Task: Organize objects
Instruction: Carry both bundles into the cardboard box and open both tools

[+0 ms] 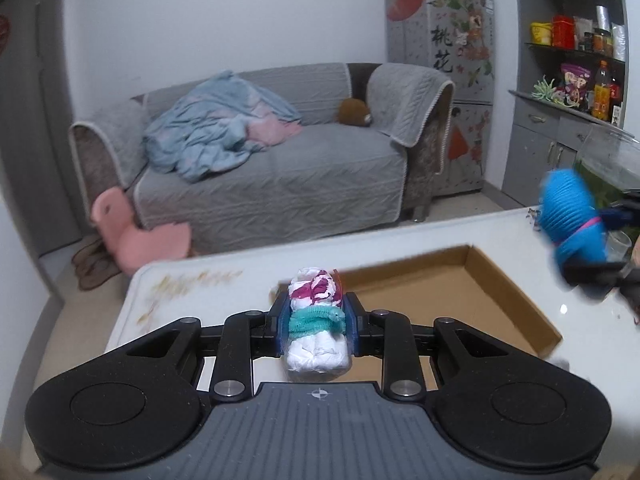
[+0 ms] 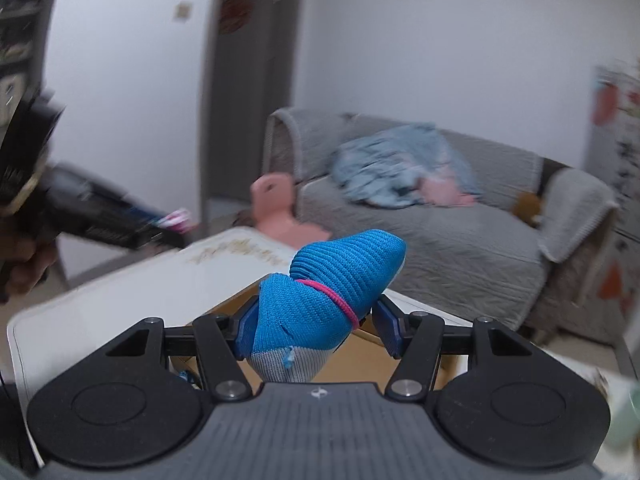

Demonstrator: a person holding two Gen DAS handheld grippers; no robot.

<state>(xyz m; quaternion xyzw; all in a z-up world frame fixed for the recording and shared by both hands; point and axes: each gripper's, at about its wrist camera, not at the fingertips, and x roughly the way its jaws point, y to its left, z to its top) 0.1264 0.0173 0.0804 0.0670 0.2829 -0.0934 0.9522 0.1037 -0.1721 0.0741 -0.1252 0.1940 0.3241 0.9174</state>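
Note:
My left gripper (image 1: 316, 322) is shut on a rolled white sock bundle (image 1: 318, 356) with a teal band and a magenta pattern, held above the white table (image 1: 224, 292). Just beyond it lies an open, shallow cardboard box (image 1: 472, 276). My right gripper (image 2: 316, 324) is shut on a blue ribbed sock roll (image 2: 344, 272) with a pink band and a grey toe, held in the air over the box (image 2: 376, 356). In the left wrist view that blue roll (image 1: 568, 208) shows blurred at the right edge. The left gripper (image 2: 172, 224) appears blurred at the left of the right wrist view.
Behind the table stands a grey sofa (image 1: 280, 168) with a blue blanket (image 1: 216, 132) and a brown plush toy (image 1: 354, 112). A pink stool (image 1: 132, 236) lies on the floor. A decorated fridge (image 1: 440, 40), stocked shelves (image 1: 576, 40) and a glass tank (image 1: 608, 160) are at the right.

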